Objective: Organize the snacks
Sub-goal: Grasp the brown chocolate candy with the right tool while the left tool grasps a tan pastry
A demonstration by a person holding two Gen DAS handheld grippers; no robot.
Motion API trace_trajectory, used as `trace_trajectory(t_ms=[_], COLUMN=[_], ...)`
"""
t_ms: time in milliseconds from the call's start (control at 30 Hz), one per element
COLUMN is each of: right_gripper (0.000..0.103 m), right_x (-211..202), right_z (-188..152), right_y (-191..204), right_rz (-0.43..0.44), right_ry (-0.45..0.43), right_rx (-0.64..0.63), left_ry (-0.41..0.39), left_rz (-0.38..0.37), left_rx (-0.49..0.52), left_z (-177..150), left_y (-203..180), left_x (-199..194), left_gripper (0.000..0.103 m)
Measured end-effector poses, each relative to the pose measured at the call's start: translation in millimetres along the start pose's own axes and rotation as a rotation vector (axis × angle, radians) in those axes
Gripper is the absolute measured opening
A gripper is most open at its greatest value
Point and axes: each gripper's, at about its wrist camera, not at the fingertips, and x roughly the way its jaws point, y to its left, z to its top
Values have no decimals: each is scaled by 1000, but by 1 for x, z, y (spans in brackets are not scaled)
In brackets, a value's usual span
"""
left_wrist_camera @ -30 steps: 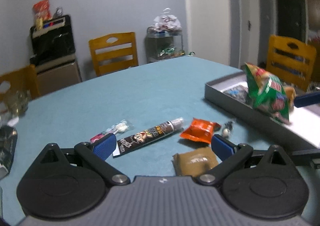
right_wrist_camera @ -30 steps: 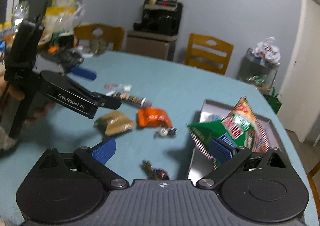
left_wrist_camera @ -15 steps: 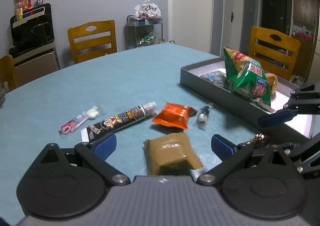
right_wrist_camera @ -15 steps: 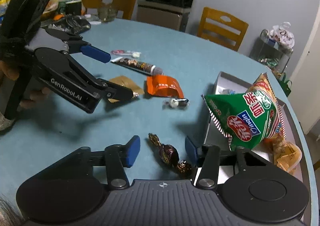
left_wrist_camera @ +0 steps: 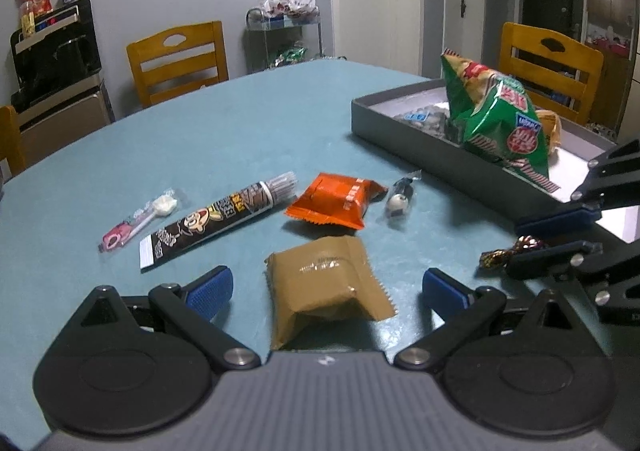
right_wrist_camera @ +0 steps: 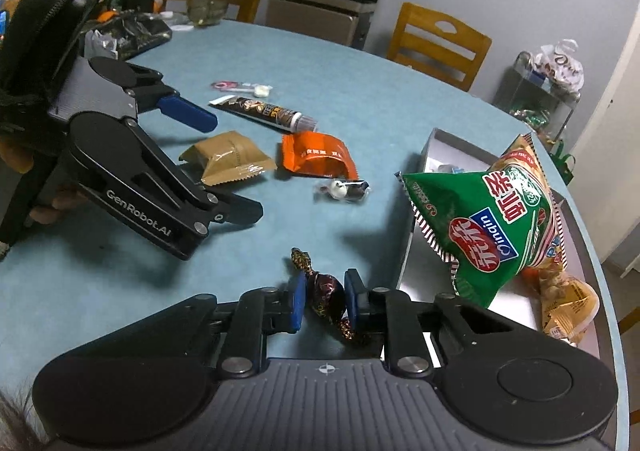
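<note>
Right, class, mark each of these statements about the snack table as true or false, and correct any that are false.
1. The green chip bag sits in the grey tray. True.
2. The right gripper has a wrapped candy between its blue pads, which have just been closing. True.
3. The left gripper is clamped on the brown packet. False: its jaws stand wide open on either side of the packet.
4. The orange packet lies in the tray. False: it lies on the teal table.
5. The lollipop lies beside the long dark snack stick. True.
</note>
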Motion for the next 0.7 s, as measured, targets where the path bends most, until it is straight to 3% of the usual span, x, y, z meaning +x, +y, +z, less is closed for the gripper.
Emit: trace_trajectory(t_ms=[233, 433, 533, 700], right_gripper=[22, 22, 22, 22], right_x=[-2, -5, -7, -11], right_z=[0, 1, 2, 2], right_y=[0, 1, 1, 4], right_rz=[28, 70, 83, 101], right_ry=[-17, -37, -45, -63], right_rx=[14, 41, 50, 64], left_ry=[21, 11, 1, -18], left_rz=[1, 11, 12, 11], left_rx=[-67, -93, -96, -103], left_z=[-1, -1, -1, -1], left_y=[12, 19, 21, 28], left_x=[6, 7, 5, 3], left_gripper=[102, 91, 82, 52])
